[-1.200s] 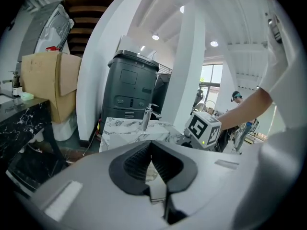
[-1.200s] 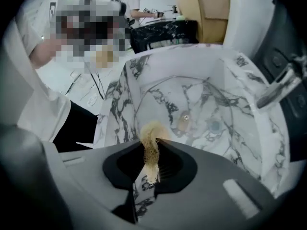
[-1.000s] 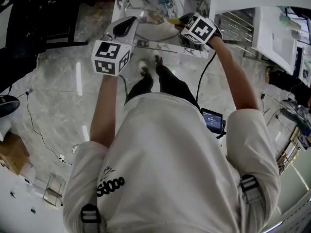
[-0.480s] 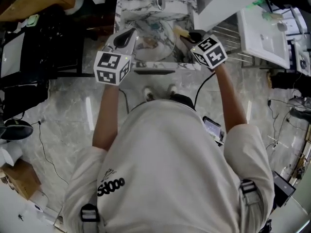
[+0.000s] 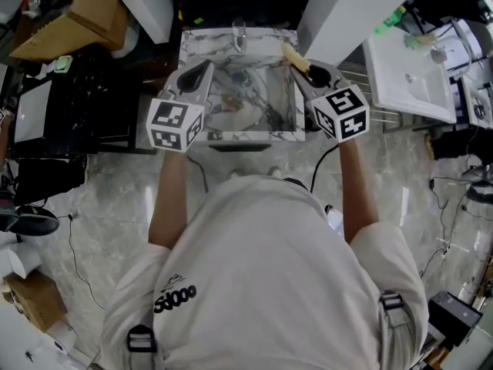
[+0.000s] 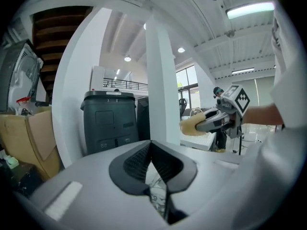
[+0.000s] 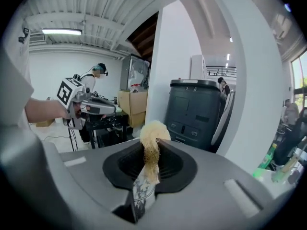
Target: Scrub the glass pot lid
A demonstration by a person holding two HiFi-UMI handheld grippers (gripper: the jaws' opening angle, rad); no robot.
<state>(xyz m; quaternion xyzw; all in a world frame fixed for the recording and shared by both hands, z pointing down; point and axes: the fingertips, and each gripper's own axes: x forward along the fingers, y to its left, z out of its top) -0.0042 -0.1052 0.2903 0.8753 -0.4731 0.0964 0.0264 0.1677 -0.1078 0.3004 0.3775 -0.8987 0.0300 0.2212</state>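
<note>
The glass pot lid (image 5: 240,101) stands tilted over the marble sink (image 5: 240,136) in the head view. My left gripper (image 5: 202,75) is shut on the lid's left edge; in the left gripper view a clear sliver of the lid (image 6: 158,196) shows between the closed jaws of this gripper (image 6: 156,175). My right gripper (image 5: 300,65) is shut on a yellow sponge (image 5: 293,55) at the lid's right side. The sponge (image 7: 152,134) bulges out above the jaws of the right gripper (image 7: 151,164). Each gripper view shows the other gripper across from it.
A faucet (image 5: 238,31) stands at the sink's back. A white drain rack (image 5: 406,72) lies to the right, cardboard boxes (image 5: 75,18) to the left. A dark bin (image 6: 108,121) and a white pillar (image 6: 161,80) stand behind. Cables (image 5: 73,233) lie on the floor.
The head camera has tilted forward, so the whole sink now shows lower in the frame. Both grippers stay over the sink, and the right one with the sponge has shifted slightly right.
</note>
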